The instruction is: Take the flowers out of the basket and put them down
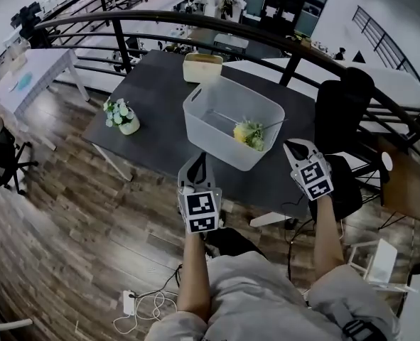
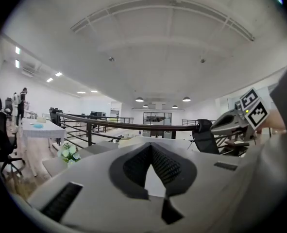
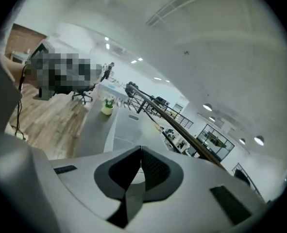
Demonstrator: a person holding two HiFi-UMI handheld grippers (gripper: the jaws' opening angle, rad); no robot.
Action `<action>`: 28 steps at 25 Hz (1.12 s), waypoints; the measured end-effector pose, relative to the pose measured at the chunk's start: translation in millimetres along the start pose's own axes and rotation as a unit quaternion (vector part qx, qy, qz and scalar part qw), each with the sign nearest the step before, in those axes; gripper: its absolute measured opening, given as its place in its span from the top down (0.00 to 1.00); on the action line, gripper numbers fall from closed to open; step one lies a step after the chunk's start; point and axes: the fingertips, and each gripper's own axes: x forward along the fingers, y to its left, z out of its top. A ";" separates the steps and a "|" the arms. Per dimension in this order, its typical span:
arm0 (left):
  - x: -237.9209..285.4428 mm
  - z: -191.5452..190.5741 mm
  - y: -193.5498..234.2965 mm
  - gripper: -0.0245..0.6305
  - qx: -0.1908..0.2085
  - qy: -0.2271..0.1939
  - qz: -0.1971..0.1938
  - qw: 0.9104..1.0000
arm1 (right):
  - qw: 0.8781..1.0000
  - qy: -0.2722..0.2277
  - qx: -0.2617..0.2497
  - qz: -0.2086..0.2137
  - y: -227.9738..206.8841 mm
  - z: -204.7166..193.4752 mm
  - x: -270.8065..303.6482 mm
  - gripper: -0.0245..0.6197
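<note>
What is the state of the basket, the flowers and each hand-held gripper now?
Basket: upright on the table, open top, flowers inside.
Yellow flowers: lying in the basket, not yet taken out.
White flowers: upright in a pot on the table, outside the basket.
Left hand-held gripper: jaws together, empty, outside the basket.
Right hand-held gripper: jaws together, empty, outside the basket.

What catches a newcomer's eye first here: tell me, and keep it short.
The translucent basket sits in the middle of the dark table, with a yellow flower bunch lying in its right corner. Left of it, a pot of white flowers stands near the table's edge. Nearest the camera, the left gripper and right gripper hover empty, fingers together.
</note>
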 end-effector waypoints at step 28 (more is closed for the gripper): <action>209.9 24.8 -32.3 0.94 0.092 0.066 -0.233 0.966 | 0.899 0.244 -0.257 0.257 18.9 -22.5 144.6 0.84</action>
